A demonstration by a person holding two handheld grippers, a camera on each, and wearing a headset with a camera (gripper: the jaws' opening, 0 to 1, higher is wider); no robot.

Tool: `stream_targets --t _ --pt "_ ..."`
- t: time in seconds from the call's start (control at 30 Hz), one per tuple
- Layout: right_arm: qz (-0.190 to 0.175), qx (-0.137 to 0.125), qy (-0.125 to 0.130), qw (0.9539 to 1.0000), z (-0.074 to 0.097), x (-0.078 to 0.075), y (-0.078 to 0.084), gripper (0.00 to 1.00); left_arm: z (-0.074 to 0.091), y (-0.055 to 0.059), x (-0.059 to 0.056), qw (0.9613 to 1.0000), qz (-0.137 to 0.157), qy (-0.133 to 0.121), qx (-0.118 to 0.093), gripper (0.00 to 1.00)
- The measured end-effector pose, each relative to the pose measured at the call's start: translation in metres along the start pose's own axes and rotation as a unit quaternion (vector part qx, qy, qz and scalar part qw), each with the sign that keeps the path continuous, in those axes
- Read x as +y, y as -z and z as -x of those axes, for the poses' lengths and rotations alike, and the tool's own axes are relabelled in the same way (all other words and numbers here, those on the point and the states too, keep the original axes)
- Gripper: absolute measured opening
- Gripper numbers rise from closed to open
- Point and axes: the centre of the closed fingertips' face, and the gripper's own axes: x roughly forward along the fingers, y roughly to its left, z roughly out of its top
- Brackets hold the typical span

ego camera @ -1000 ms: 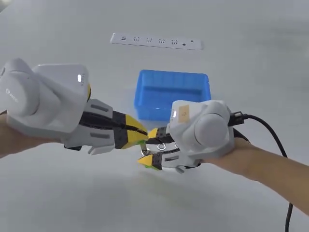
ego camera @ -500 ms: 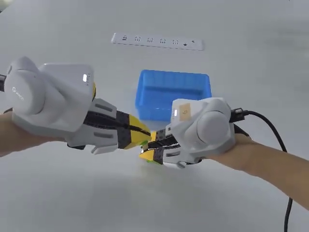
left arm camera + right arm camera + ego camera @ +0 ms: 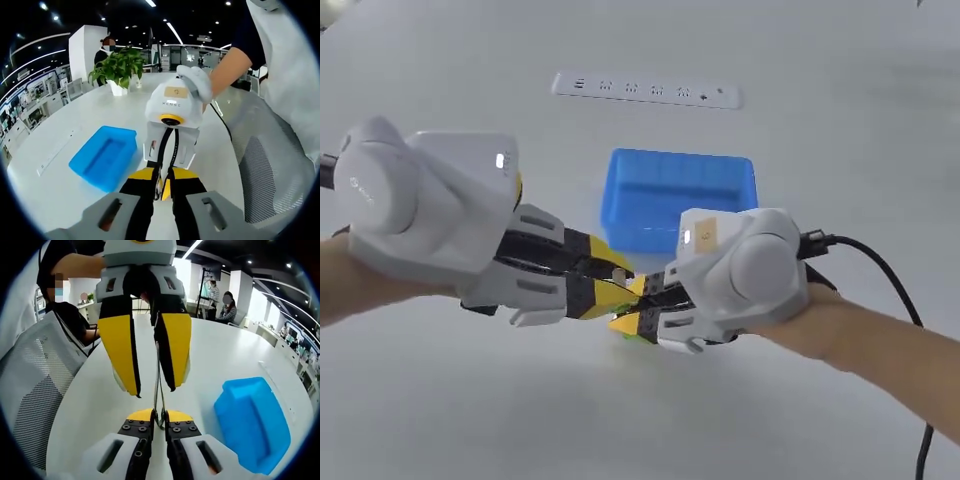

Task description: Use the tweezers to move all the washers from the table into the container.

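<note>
The thin silver metal tweezers (image 3: 159,390) are pinched between the closed jaws of the right gripper (image 3: 159,419). They are pointed up between the yellow jaws of the left gripper (image 3: 150,385). Those jaws are held a little apart, and a gap is seen beside the tweezers. In the head view the two grippers are met tip to tip over the white table (image 3: 470,400), just in front of the blue plastic box (image 3: 678,195). A long white power strip (image 3: 645,90) is laid behind the box.
</note>
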Motion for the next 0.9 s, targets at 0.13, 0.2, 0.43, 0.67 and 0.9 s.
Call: stream_targets --t 0.13,0.2,0.43,0.67,0.9 --pt "-0.004 -0.002 0.001 1.0 0.0 0.0 0.0 0.09 0.0 0.007 0.002 0.9998 -0.003 -0.005 0.018 0.17" --pt "-0.003 -0.002 0.001 1.0 0.0 0.0 -0.001 0.09 0.001 0.008 0.002 0.9998 0.001 -0.007 0.018 0.19" --pt "-0.007 -0.006 0.004 0.9999 0.005 0.0 -0.005 0.09 0.007 0.014 0.004 0.9985 0.039 -0.023 0.03 0.26" --pt "-0.01 -0.009 0.012 0.9998 0.02 -0.001 -0.007 0.09 0.019 0.016 0.004 0.9959 0.073 -0.049 0.017 0.31" --pt "-0.015 -0.017 0.029 0.9993 0.037 -0.004 -0.011 0.09 0.033 0.015 0.009 0.9886 0.107 -0.105 -0.017 0.5"
